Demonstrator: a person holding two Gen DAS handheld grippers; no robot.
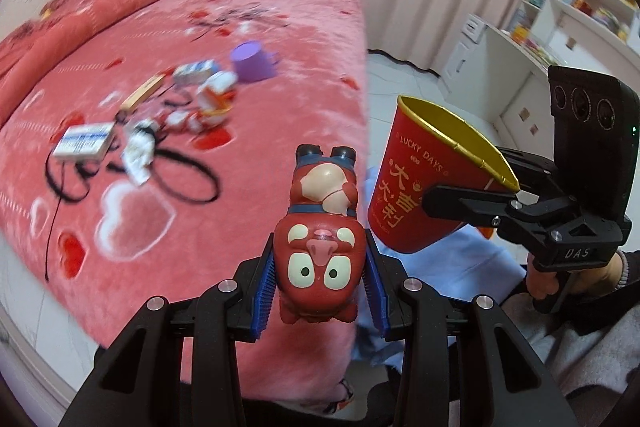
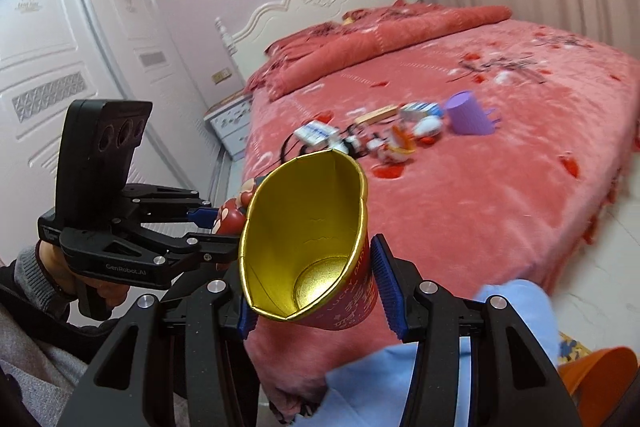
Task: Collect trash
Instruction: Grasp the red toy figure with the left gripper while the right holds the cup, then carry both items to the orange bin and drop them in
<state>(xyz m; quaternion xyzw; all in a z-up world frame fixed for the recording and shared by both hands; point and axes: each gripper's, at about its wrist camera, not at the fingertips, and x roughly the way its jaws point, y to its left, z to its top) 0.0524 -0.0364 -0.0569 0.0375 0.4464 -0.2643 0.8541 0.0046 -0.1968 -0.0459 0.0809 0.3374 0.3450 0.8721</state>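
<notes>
In the left wrist view, a red toy figure point(image 1: 320, 247) is clamped between the blue pads point(image 1: 266, 291) of the left hand-held gripper point(image 1: 322, 291), held above the near edge of the pink bed point(image 1: 280, 75). To its right, a red paper cup point(image 1: 432, 179) with a gold lining is gripped by the right hand-held gripper point(image 1: 472, 203), tilted with its mouth up. Further back on the bed, a loose heap of small boxes and wrappers point(image 1: 152, 123) is seen, blurred, with a purple cup point(image 1: 252, 61) just beyond it. In the right wrist view, the right hand-held gripper point(image 2: 316, 291) is closed on the red paper cup point(image 2: 304, 247), squeezing its rim into an oval. The left hand-held gripper point(image 2: 216, 227) is seen at the left, clamped on the toy figure point(image 2: 230, 219). The heap point(image 2: 360, 135) and purple cup point(image 2: 470, 119) lie mid-bed
</notes>
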